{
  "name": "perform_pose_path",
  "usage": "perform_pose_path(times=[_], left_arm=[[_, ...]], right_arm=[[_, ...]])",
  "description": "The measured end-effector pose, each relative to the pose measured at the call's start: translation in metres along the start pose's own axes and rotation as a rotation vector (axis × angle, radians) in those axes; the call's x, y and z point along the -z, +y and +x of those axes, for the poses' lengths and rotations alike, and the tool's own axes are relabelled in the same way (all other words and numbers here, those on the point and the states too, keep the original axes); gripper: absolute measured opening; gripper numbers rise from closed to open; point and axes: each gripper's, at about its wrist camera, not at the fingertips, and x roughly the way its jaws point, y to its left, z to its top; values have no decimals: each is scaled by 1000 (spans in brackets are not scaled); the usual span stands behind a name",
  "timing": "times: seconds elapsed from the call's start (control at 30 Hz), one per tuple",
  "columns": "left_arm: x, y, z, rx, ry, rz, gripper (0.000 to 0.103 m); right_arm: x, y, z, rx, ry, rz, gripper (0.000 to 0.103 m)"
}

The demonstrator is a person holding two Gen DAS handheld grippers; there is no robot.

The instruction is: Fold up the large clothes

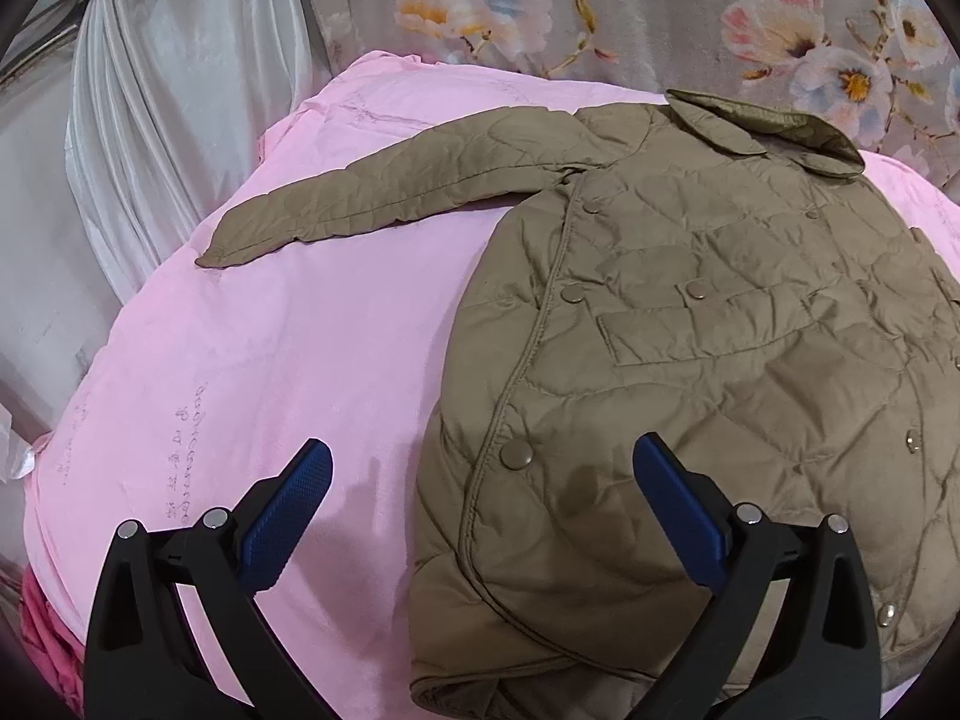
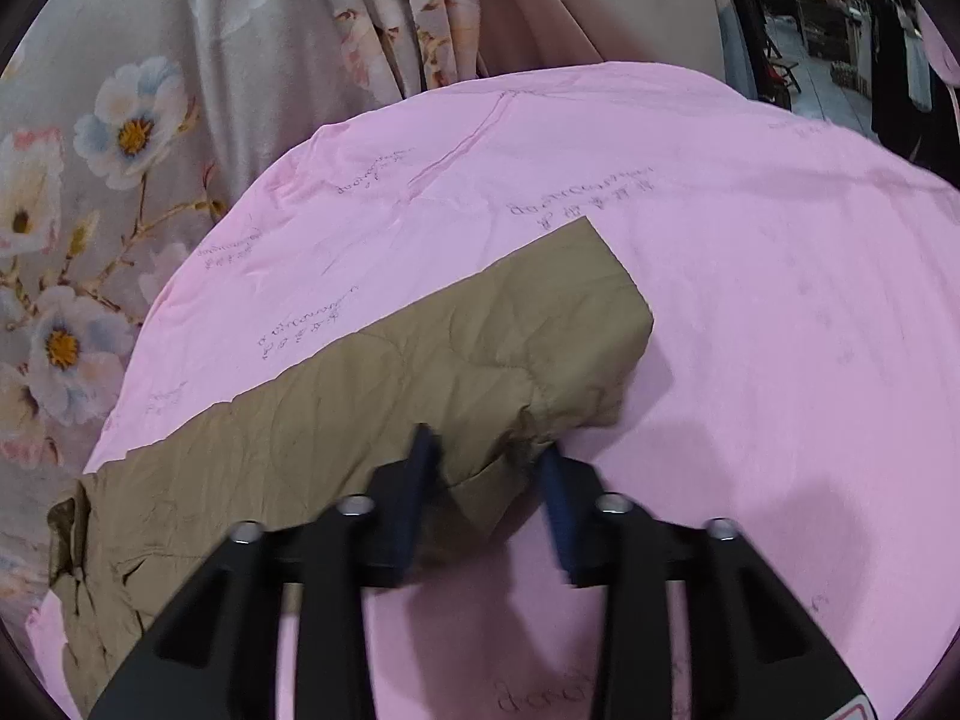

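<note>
looking down, we see a surface covered by a pink sheet (image 1: 270, 330), smooth, lightly creased and printed with faint lines of small script. behind it hangs a grey curtain (image 1: 600, 6) with large pink, blue and white flowers, and at the far left of the left view a plain white satin drape (image 1: 150, 120) falls in folds. in the right view's top corner we glimpse a dim shop (image 2: 840, 18) with racks and a tiled floor.

our left tongs (image 1: 480, 480) stand wide, released and holding nothing; the left blue pad (image 1: 288, 516) hovers over bare sheet, the other over the lower front of the jacket (image 1: 690, 360). our right tongs (image 2: 486, 480) are clenched on the near edge of the sleeve (image 2: 420, 384), close to its cuff, and the cloth bunches and puckers between the dark blue pads.

the jacket is olive-khaki, quilted in diamond stitching, thin and slightly puffy. it lies flat, front up, on the right side of the left view, collar (image 1: 768, 126) towards the curtain and hem nearest us. round snaps (image 1: 516, 455) run down its overlapped front, and a flapped patch pocket (image 1: 708, 324) sits at mid-chest. one sleeve (image 1: 360, 198) stretches out to the left across the sheet. the gripped one lies slantwise on the sheet, its cuff end cut square.
</note>
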Motion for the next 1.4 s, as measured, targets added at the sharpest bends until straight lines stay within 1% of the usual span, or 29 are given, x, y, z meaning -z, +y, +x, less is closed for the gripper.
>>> perform_pose_path(times=[0.07, 0.13, 0.17, 0.2, 0.27, 0.33, 0.4, 0.47, 0.57, 0.63, 0.67, 0.7, 0.73, 0.77, 0.8, 0.87, 0.93, 0.97, 1.03, 1.13, 1.17, 1.23, 1.27, 1.3, 1.33, 1.4], left_arm=[[-1, 1, 3, -10, 8, -2, 98], [-1, 2, 7, -12, 19, -5, 98], [0, 2, 8, -15, 21, -6, 98], [-1, 3, 9, -16, 22, -7, 98], [-1, 4, 11, -18, 26, -8, 98], [-1, 5, 13, -17, 29, -11, 98], [-1, 7, 14, -12, 32, -16, 98], [-2, 10, 14, -10, 31, -22, 98], [-4, 16, 15, -2, 27, -36, 98], [-7, 20, 15, 8, 26, -41, 98], [-9, 22, 16, 11, 24, -42, 98], [-12, 24, 15, 18, 21, -45, 98], [-15, 25, 15, 28, 15, -47, 98], [-18, 27, 14, 39, 10, -50, 98], [-23, 28, 14, 59, 5, -54, 98], [-32, 28, 15, 103, 1, -59, 98], [-43, 23, 17, 170, 5, -66, 98], [-49, 19, 19, 209, 11, -68, 98], [-65, 8, 24, 310, 30, -73, 98], [-89, -17, 39, 446, 79, -86, 98], [-95, -23, 44, 467, 90, -91, 98], [-107, -43, 63, 496, 143, -105, 98], [-113, -53, 75, 537, 176, -121, 98], [-116, -60, 85, 542, 207, -132, 98], [-118, -65, 89, 540, 222, -146, 98], [-125, -74, 99, 558, 226, -166, 98]], right_arm=[[-8, 27, -14, -22, -55, -41, 9], [-11, 70, -41, -90, -128, -130, 8], [-10, 93, -56, -137, -156, -172, 8], [-6, 122, -75, -212, -182, -225, 7], [8, 175, -109, -349, -202, -334, 7], [29, 223, -137, -469, -199, -436, 7], [59, 271, -159, -575, -178, -544, 7], [92, 313, -173, -673, -131, -633, 7], [143, 364, -179, -783, -38, -739, 8], [174, 387, -178, -823, 5, -796, 12], [188, 396, -179, -843, 30, -823, 19], [198, 402, -182, -858, 42, -832, 31], [206, 403, -186, -881, 44, -824, 38], [207, 400, -191, -902, 34, -805, 53], [208, 395, -195, -906, 22, -785, 59], [196, 386, -196, -893, 13, -746, 59], [190, 371, -189, -863, 22, -703, 59], [183, 360, -182, -831, 31, -680, 59], [173, 340, -162, -765, 52, -648, 59], [158, 300, -127, -653, 98, -581, 59], [154, 288, -114, -622, 117, -554, 59], [147, 263, -85, -555, 168, -493, 60], [144, 254, -71, -536, 195, -467, 60], [142, 246, -58, -518, 221, -442, 60], [140, 238, -42, -501, 254, -415, 60], [139, 230, -17, -491, 307, -378, 60]])
